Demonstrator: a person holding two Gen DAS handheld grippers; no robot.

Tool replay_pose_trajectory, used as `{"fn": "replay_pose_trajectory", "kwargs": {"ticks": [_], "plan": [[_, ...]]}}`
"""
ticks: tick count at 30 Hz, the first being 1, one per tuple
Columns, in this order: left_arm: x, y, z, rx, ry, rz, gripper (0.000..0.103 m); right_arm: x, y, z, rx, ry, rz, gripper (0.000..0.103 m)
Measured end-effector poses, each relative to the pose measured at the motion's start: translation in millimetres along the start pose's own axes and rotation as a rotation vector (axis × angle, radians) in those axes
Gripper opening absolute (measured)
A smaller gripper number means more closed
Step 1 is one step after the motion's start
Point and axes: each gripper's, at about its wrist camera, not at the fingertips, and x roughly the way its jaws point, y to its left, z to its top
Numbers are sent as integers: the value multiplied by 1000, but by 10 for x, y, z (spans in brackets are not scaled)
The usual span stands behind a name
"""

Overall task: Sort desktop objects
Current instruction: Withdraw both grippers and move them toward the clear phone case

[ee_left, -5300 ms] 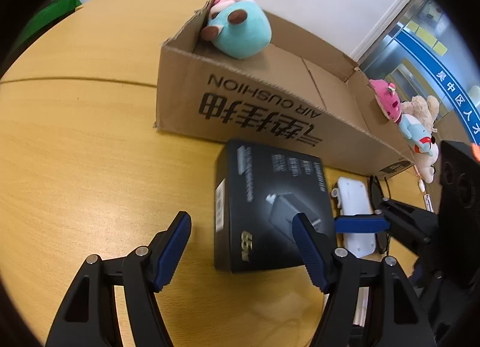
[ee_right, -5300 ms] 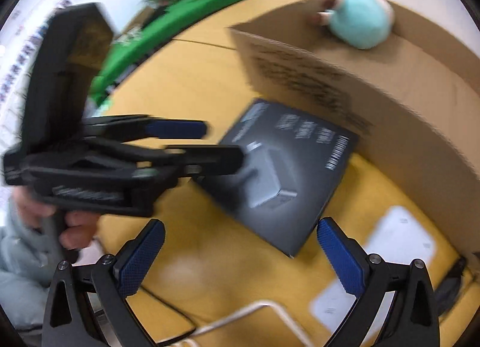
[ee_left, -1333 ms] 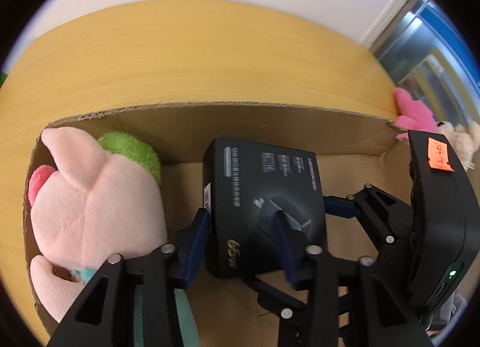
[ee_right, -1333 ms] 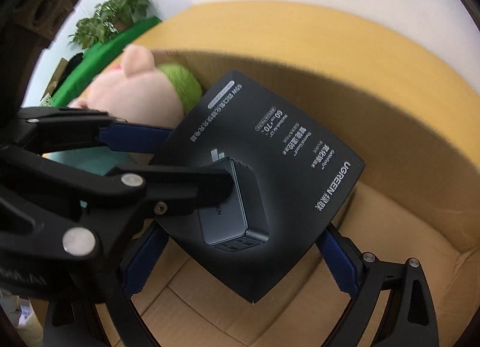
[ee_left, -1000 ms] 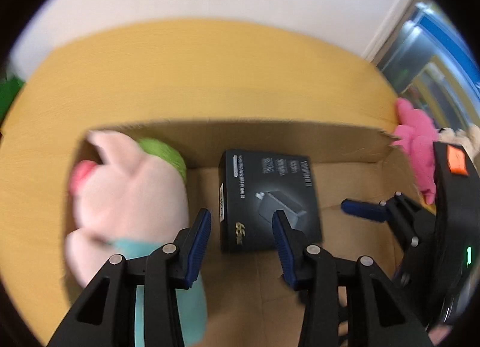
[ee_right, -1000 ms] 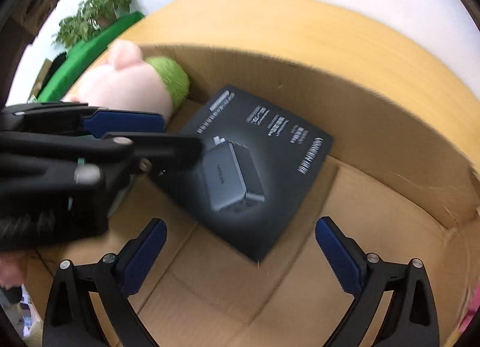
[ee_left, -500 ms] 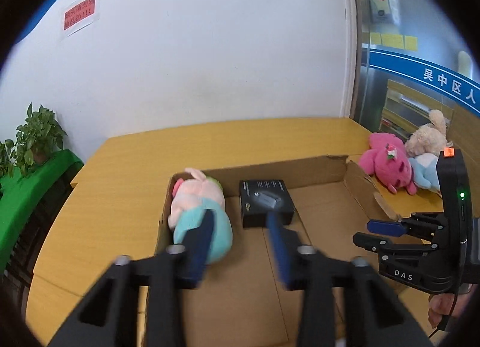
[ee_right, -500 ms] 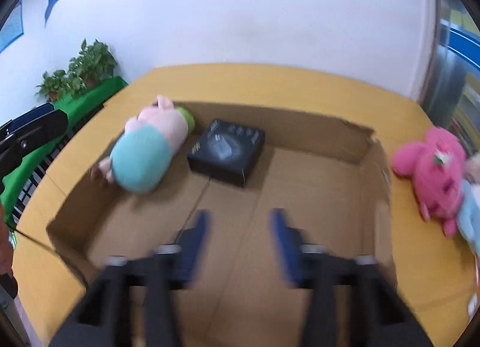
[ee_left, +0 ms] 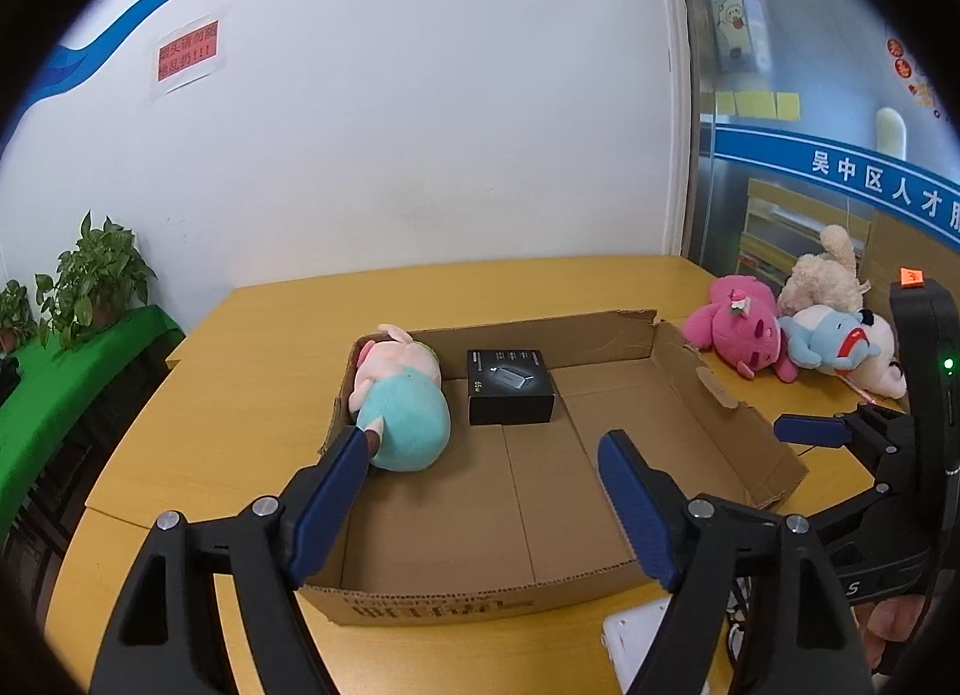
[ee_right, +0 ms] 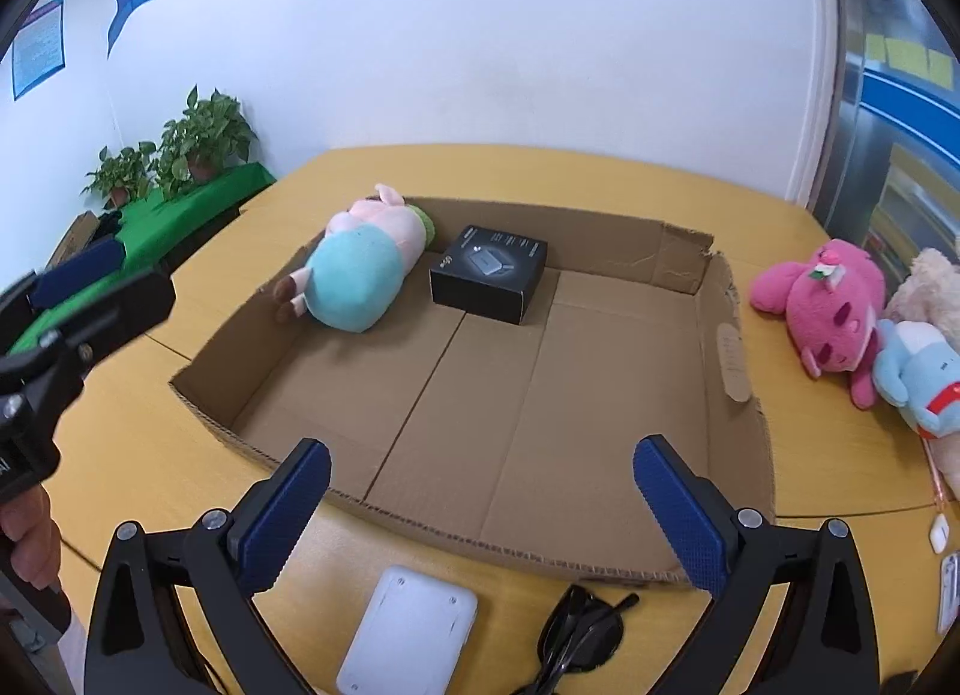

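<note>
A black charger box (ee_left: 510, 389) (ee_right: 489, 272) lies flat in the far part of the open cardboard carton (ee_left: 690, 371) (ee_right: 729, 353), beside a pink-and-teal pig plush (ee_left: 402, 401) (ee_right: 360, 263). My left gripper (ee_left: 483, 443) hangs above the carton's near wall, well back from the box. Its jaws are opening with nothing between them. My right gripper (ee_right: 483, 452) hovers over the carton's near edge, jaws opening wide and empty. Each gripper also shows at the side of the other's view.
On the yellow table, in front of the carton, lie a white flat device (ee_right: 408, 629) and black sunglasses (ee_right: 582, 635). Pink (ee_right: 828, 305), blue (ee_right: 918, 377) and beige (ee_right: 930, 281) plush toys lie right of the carton. Potted plants (ee_right: 204, 137) stand on a green cloth at the far left.
Both grippers let go of the black box inside the carton and drew back and up. The box now rests beside the pig plush, and both jaws have spread.
</note>
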Motion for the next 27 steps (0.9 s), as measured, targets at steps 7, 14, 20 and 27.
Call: {"fn": "replay_pose_trajectory", "kwargs": {"ticks": [7,14,20,27], "plan": [[-318,35,-136,-14,-10,-37,79,-355,66,-109,-42,-30,31,103],[-436,56,-459,-32,68,-64,79,-506,135,-360,-60,-29,46,103],[-420,30,-640,-77,140,-135,79,-398,154,-543,-43,74,198,103],[-169,-82,-1132,-101,399,-320,79,-104,227,-1237,10,321,506,103]]}}
